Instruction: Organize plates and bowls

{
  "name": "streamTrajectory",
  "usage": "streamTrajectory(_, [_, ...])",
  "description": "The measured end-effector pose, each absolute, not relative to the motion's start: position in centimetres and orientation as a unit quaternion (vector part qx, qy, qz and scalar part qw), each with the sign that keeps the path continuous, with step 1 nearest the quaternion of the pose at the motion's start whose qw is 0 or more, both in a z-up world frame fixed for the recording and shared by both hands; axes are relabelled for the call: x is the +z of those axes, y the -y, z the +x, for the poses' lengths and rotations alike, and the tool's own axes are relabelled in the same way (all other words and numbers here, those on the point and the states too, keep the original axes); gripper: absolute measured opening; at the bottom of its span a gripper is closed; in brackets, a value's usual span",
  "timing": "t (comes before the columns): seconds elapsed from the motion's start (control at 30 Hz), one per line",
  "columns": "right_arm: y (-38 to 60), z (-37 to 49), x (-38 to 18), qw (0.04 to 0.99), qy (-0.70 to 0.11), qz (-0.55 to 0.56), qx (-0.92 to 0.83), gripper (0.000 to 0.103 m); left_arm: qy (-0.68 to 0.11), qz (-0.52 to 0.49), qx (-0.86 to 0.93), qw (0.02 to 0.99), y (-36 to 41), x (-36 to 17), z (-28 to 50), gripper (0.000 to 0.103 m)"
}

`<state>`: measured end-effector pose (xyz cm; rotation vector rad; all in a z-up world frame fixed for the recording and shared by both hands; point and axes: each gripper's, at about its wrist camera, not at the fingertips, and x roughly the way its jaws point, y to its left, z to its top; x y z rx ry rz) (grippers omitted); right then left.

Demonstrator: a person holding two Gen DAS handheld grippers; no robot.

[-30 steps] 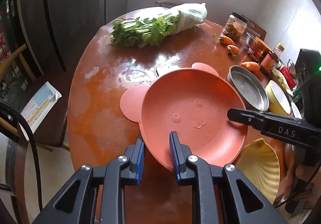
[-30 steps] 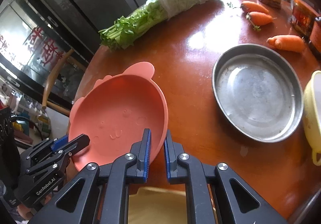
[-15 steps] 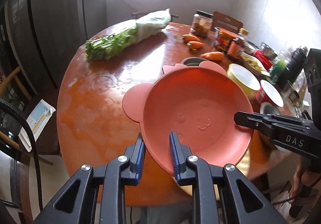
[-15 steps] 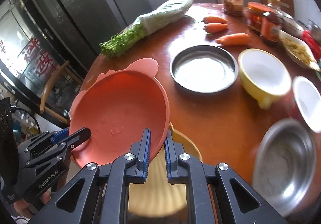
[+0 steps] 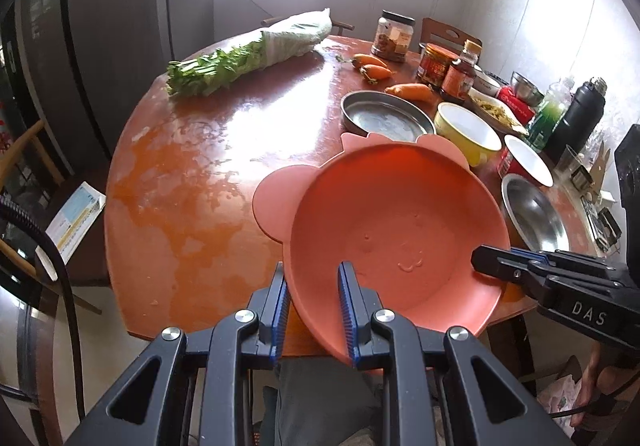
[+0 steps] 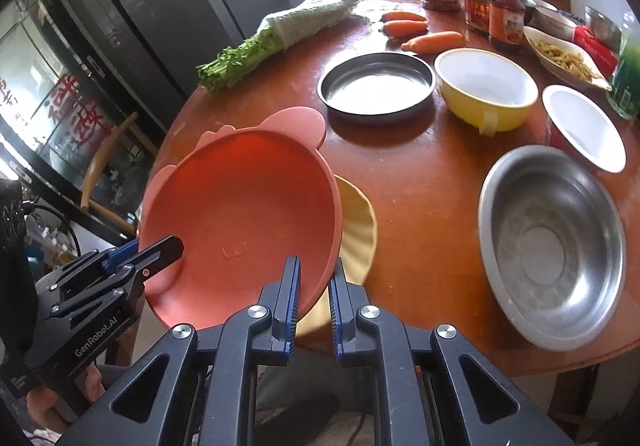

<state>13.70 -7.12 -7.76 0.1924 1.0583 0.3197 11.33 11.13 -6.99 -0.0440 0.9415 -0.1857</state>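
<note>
Both grippers, left [image 5: 313,312] and right [image 6: 313,302], clamped on pink plate [image 5: 394,238] rim, carried level above yellow plate [image 6: 358,224] for stacking.

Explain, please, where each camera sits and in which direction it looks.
Left wrist: on the left gripper, looking down across the round table toward the window; both its fingers clamp the pink bowl, and the right gripper enters from the right side.
Right wrist: on the right gripper, looking over the table toward the jars; its fingers clamp the bowl's other rim, the left gripper and a hand show lower left.
Shared: pink bowl, metal plate, yellow bowl, carrots.
</note>
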Motion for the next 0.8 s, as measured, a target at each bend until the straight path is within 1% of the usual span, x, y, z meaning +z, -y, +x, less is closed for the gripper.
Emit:
streamTrajectory(0.27, [7.1, 14.6, -9.0, 0.837, -0.521, 0.083, 0.143, 0.015, -0.484, -0.004, -0.080, 0.872, -10.1, -8.9, 12.7, 0.023])
streamTrajectory(0.47, [6.7, 15.1, -9.6, 0.833, -0.528, 0.080, 0.145, 0.016, -0.482, 0.003, -0.072, 0.873, -10.1, -9.2, 13.1, 0.023])
streamTrajectory(0.8, [6.5, 15.2, -9.5, 0.835, -0.532, 0.059, 0.129, 0.016, -0.502, 0.009, -0.082, 0.861, -9.7, -10.1, 13.7, 0.024])
